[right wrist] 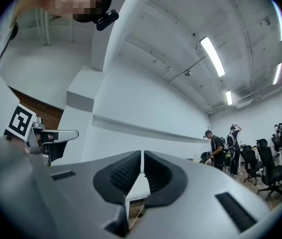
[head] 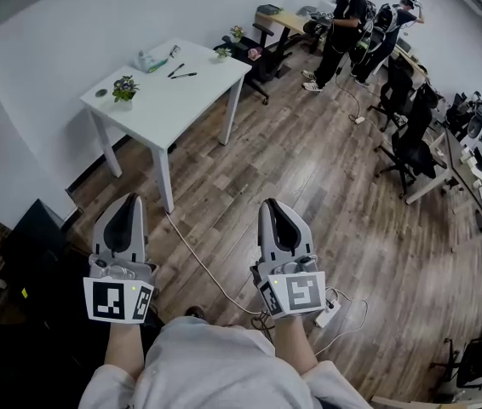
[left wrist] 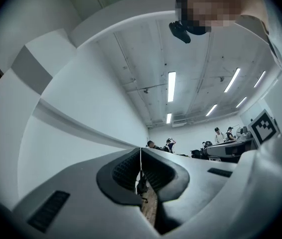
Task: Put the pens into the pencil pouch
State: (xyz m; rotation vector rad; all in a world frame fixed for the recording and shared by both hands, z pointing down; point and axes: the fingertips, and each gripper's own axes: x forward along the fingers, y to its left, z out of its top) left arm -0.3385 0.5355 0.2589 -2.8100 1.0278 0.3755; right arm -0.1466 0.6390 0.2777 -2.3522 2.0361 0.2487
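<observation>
Head view: the pens lie on the white tabletop beside what appears to be the pencil pouch, well apart from the left gripper and right gripper; walk up to the tabletop first. Left gripper view: the jaws are closed on nothing. Right gripper view: the jaws are likewise closed and empty; open them before descending on a pen.

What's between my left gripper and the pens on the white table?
In the head view, only wood floor, then bare tabletop, separates the left gripper from the pens.

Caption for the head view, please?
Left hand-held gripper and right hand-held gripper, both shut and empty, face the white table bearing pens.
</observation>
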